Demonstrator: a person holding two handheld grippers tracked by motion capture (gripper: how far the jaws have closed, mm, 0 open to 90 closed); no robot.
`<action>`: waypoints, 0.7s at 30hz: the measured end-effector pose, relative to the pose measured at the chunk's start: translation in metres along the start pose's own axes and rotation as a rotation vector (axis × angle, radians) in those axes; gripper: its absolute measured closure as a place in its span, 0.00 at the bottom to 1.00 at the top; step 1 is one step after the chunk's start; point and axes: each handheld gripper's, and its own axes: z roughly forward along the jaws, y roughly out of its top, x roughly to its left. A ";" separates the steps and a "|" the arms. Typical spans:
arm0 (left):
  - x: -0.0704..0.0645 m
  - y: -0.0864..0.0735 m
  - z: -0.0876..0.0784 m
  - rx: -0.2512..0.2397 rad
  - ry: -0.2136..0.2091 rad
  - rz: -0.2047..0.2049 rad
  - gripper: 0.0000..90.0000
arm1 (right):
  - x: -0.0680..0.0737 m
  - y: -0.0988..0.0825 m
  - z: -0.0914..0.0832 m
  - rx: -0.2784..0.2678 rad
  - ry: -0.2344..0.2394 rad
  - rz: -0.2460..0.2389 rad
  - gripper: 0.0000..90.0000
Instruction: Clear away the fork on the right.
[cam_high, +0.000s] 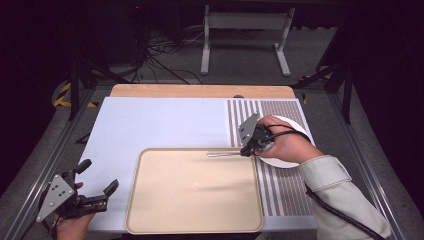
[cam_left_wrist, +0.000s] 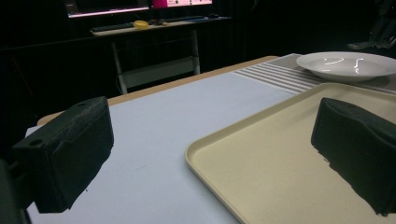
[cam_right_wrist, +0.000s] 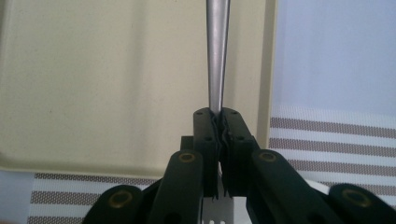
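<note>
A thin metal utensil (cam_high: 222, 154) lies level over the back right corner of the beige tray (cam_high: 190, 195), its handle pointing left. My right gripper (cam_high: 248, 150) is shut on it, just past the tray's right rim and above the near edge of a white plate (cam_high: 295, 125). In the right gripper view the jaws press on the utensil's shaft (cam_right_wrist: 218, 56), which runs out over the tray (cam_right_wrist: 93, 70). My left gripper (cam_high: 99, 176) is open and holds nothing, low at the table's front left beside the tray. The left gripper view has the tray (cam_left_wrist: 280, 163) between the jaws and the plate (cam_left_wrist: 345, 64) far off.
The tray rests on a pale blue mat (cam_high: 160, 125) and overlaps a striped placemat (cam_high: 280, 185) at the right. A wooden table edge (cam_high: 200, 91) runs along the back. Beyond it are a white desk frame (cam_high: 245, 30) and cables on the floor.
</note>
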 end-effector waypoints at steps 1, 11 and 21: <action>0.000 0.000 0.000 0.000 0.000 0.000 0.00 | -0.001 0.001 0.001 -0.003 -0.001 -0.001 0.96; 0.000 0.000 0.000 -0.001 -0.001 0.002 0.00 | -0.010 0.017 0.014 -0.018 0.011 -0.028 0.96; 0.001 0.000 0.000 -0.002 -0.002 0.005 0.00 | -0.015 0.029 0.033 -0.018 0.037 -0.032 0.96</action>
